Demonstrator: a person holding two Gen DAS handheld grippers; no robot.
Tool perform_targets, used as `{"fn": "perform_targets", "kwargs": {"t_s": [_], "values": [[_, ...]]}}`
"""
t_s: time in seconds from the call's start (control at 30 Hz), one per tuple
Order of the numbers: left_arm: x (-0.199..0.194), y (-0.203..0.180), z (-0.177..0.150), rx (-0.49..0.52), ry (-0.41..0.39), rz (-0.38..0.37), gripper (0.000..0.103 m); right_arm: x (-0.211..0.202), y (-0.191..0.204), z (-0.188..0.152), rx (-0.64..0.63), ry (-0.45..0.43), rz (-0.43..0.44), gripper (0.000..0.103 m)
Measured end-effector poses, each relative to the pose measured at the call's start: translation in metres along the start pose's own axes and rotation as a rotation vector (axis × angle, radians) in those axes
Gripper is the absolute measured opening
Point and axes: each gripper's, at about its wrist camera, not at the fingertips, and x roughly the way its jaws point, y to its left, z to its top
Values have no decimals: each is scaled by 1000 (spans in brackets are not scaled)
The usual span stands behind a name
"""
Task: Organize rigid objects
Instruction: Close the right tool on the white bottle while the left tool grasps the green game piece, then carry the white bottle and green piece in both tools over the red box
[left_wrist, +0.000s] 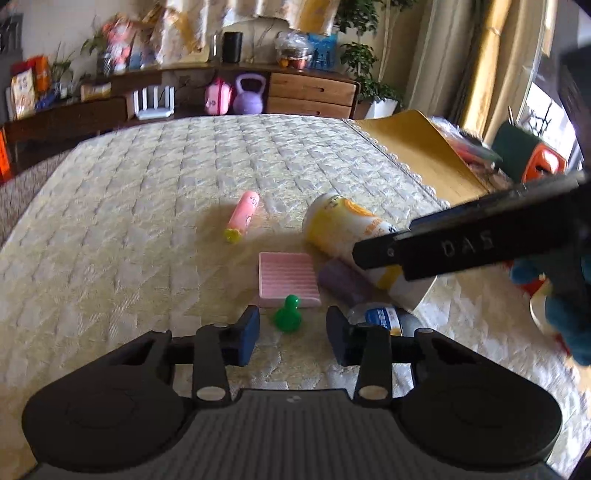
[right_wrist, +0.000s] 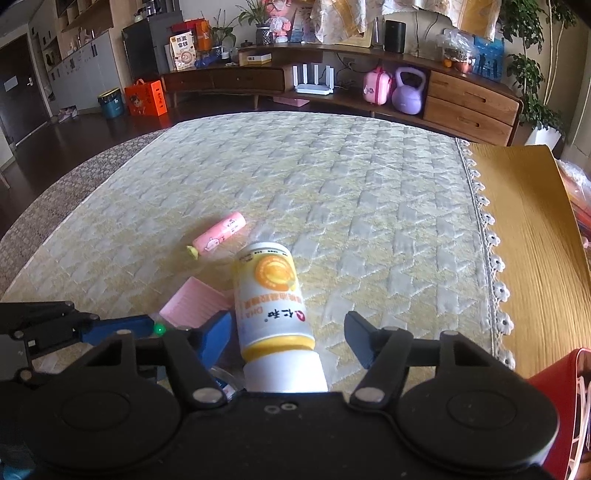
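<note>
A white and yellow bottle (right_wrist: 271, 306) lies on its side on the quilted cloth, between the open fingers of my right gripper (right_wrist: 286, 341); it also shows in the left wrist view (left_wrist: 343, 229). A small green pawn (left_wrist: 289, 310) stands just ahead of my open left gripper (left_wrist: 291, 334), in front of a pink ribbed block (left_wrist: 288, 278). A pink tube (left_wrist: 243, 216) lies farther off. A purple object (left_wrist: 343, 282) and a blue-labelled container (left_wrist: 384, 319) lie beside the bottle.
The quilted cloth (right_wrist: 332, 177) covers the table; a yellow wood-grain mat (right_wrist: 532, 236) lies at its right edge. A red object (right_wrist: 565, 398) sits at the near right. Shelves and drawers stand behind the table.
</note>
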Motion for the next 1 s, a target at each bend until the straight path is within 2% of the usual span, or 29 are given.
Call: {"fn": "perform_targets", "kwargs": {"t_s": [0.1, 0.33, 0.5, 0.57, 0.77, 1.0], "values": [[2, -3, -1, 11, -7, 7, 39, 3, -1, 1, 7, 0, -4, 66], [5, -5, 0, 24, -15, 29, 26, 9, 1, 2, 8, 7, -4, 63], [5, -5, -1, 47, -22, 52, 15, 15, 5, 0, 11, 15, 1, 55], [4, -7, -2, 71, -26, 55, 15, 14, 6, 0, 15, 9, 4, 49], [3, -11, -2, 83, -23, 50, 15, 9, 9, -3, 8, -9, -14, 46], [-7, -11, -1, 73, -24, 40, 15, -16, 5, -12, 20, -37, -35, 45]]}}
